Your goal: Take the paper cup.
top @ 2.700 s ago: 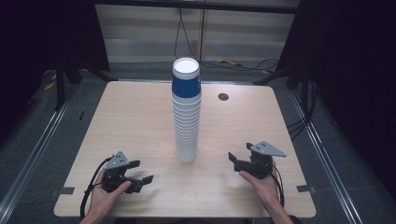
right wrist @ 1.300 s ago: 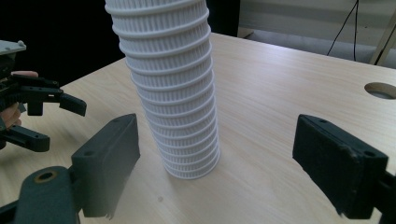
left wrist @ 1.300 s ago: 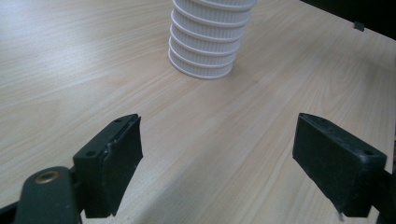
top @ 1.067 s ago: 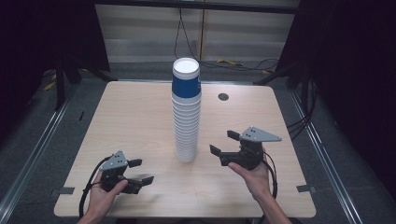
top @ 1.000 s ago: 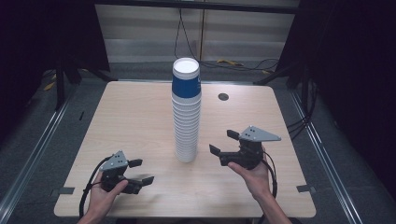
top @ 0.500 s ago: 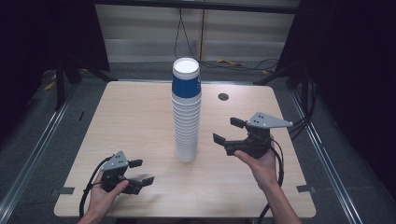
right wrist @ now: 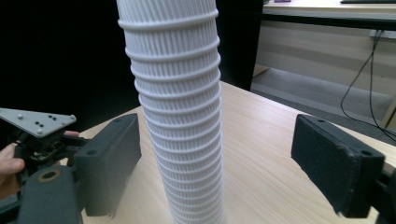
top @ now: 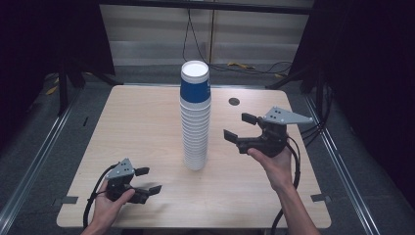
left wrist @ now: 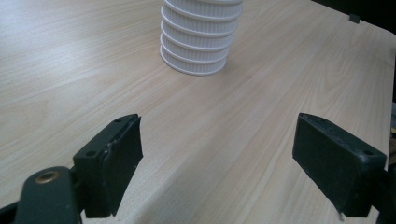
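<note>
We see a light wooden table [top: 147, 127] with rounded corners. Near its middle stands a tall stack of white ribbed paper cups [top: 195, 132], upright on the bare wood, its topmost cup blue. Toward the far right of the table sits a small dark round disc [top: 234, 101], well apart from the stack.

Ribbed white paper cup stack [right wrist: 175, 116], glossy blue top cup [top: 195, 87], matt pale wood-grain table [top: 142, 127], matt black gripper pads [left wrist: 114, 163]
</note>
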